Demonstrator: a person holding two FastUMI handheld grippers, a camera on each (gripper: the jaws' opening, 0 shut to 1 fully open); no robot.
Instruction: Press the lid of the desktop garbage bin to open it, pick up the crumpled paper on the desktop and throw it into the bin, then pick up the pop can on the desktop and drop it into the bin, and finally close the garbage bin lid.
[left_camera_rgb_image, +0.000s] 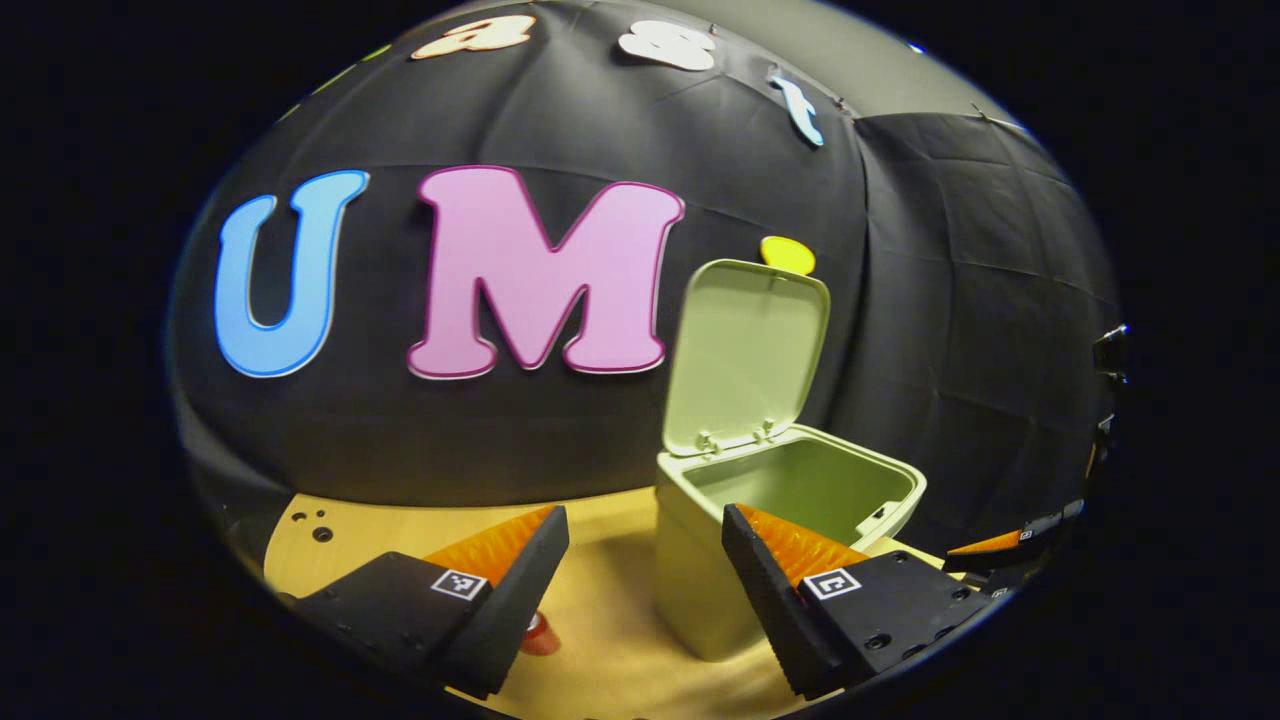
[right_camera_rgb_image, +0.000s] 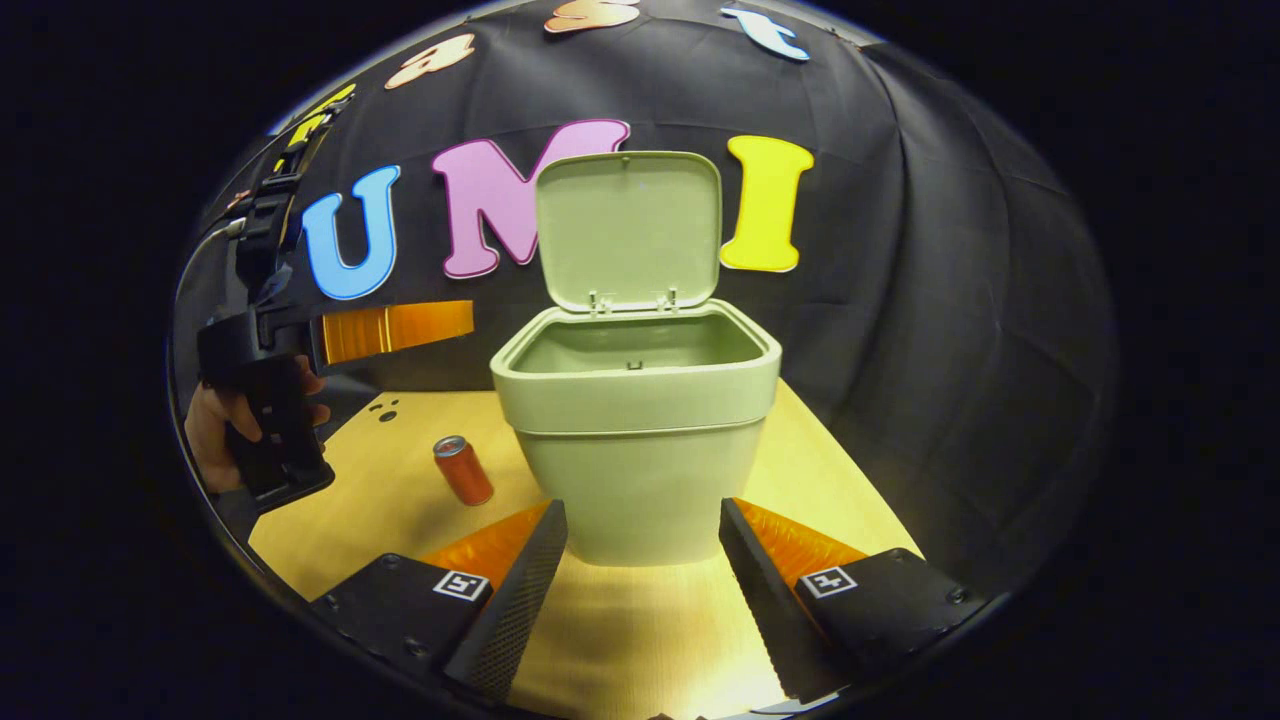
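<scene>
The pale green bin (right_camera_rgb_image: 640, 430) stands on the wooden table with its lid (right_camera_rgb_image: 630, 230) tipped up and open. It sits straight ahead of my right gripper (right_camera_rgb_image: 640, 530), which is open and holds nothing. A red pop can (right_camera_rgb_image: 463, 470) stands upright to the left of the bin. In the left gripper view the bin (left_camera_rgb_image: 700, 560) is ahead and to the right, its lid (left_camera_rgb_image: 745, 350) raised. My left gripper (left_camera_rgb_image: 645, 530) is open and empty, and the can's top (left_camera_rgb_image: 540, 635) peeks out beside its left finger.
A hand (right_camera_rgb_image: 215, 420) holds the left gripper (right_camera_rgb_image: 455, 325) above the table at the left of the right gripper view. The right gripper (left_camera_rgb_image: 975, 548) shows at the far right beside the bin. The wooden table (right_camera_rgb_image: 620, 620) has small holes (right_camera_rgb_image: 385, 408) near the back left.
</scene>
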